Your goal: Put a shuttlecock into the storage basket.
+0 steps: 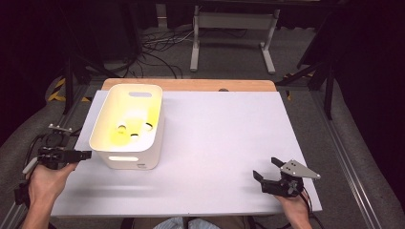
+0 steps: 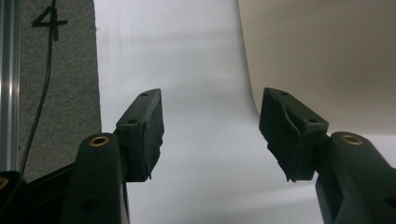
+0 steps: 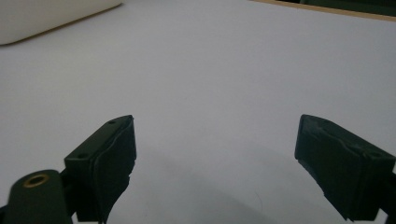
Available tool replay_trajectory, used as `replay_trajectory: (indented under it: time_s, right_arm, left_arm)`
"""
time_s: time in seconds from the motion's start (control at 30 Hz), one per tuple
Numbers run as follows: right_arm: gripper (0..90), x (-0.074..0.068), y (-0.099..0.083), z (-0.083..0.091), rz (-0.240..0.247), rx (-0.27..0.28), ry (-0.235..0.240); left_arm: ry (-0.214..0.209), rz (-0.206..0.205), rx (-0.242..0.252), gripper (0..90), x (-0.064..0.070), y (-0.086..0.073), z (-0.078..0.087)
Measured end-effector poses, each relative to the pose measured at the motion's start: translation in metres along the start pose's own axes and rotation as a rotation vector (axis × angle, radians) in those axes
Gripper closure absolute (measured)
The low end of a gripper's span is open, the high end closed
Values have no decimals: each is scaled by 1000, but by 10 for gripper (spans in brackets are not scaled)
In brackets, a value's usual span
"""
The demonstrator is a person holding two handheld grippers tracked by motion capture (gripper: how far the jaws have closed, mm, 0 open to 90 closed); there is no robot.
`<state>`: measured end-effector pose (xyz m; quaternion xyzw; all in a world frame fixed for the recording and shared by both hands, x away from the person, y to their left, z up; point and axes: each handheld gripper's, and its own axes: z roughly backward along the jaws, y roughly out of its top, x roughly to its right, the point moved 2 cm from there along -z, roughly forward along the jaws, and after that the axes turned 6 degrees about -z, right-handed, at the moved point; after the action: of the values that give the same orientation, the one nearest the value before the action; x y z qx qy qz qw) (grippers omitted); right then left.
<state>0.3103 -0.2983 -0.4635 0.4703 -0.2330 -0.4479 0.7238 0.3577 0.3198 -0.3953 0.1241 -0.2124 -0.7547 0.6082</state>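
Note:
A white plastic bin (image 1: 128,125) stands on the left part of the white table sheet (image 1: 219,133), with a yellow glow and small dark spots inside it. My left gripper (image 1: 87,155) is held at the table's left edge, just left of the bin's near corner, pointing right. In the left gripper view its jaws stand open over the sheet, with nothing between them, and the bin wall (image 2: 322,60) rises at the right. My right gripper (image 1: 266,169) hovers open near the front right of the table, over bare sheet (image 3: 215,93).
A wooden table edge (image 1: 191,84) runs along the back. Grey carpet with cables and a metal frame leg (image 1: 194,43) lies beyond. An aluminium rail (image 1: 348,157) runs along the right side. Grey carpet and a black cable (image 2: 42,93) lie left of the sheet.

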Motion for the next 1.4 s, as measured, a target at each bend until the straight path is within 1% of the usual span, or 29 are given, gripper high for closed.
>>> replay_trajectory:
  time_s: [0.5,0.73,0.93,1.13,1.3,1.4]
  right_arm:
    - [132,0,0,0,0,-1,0]
    - [132,0,0,0,-1,-2,-1]
    - [132,0,0,0,-1,-2,-1]
    - [131,0,0,-1,-3,-4,-1]
    - [131,0,0,0,-2,-3,-1]
    - [131,0,0,0,-2,-3,-1]
  left_arm:
    - [-12,-15,14,405,7,-7,-4]
    - [-27,-19,28,405,13,-12,-5]
    - [-39,-25,21,405,17,-14,-7]
    - [-40,-43,7,404,22,-15,-9]
    - [-53,-41,13,404,24,-17,-8]
    - [-54,-42,12,404,24,-19,-8]
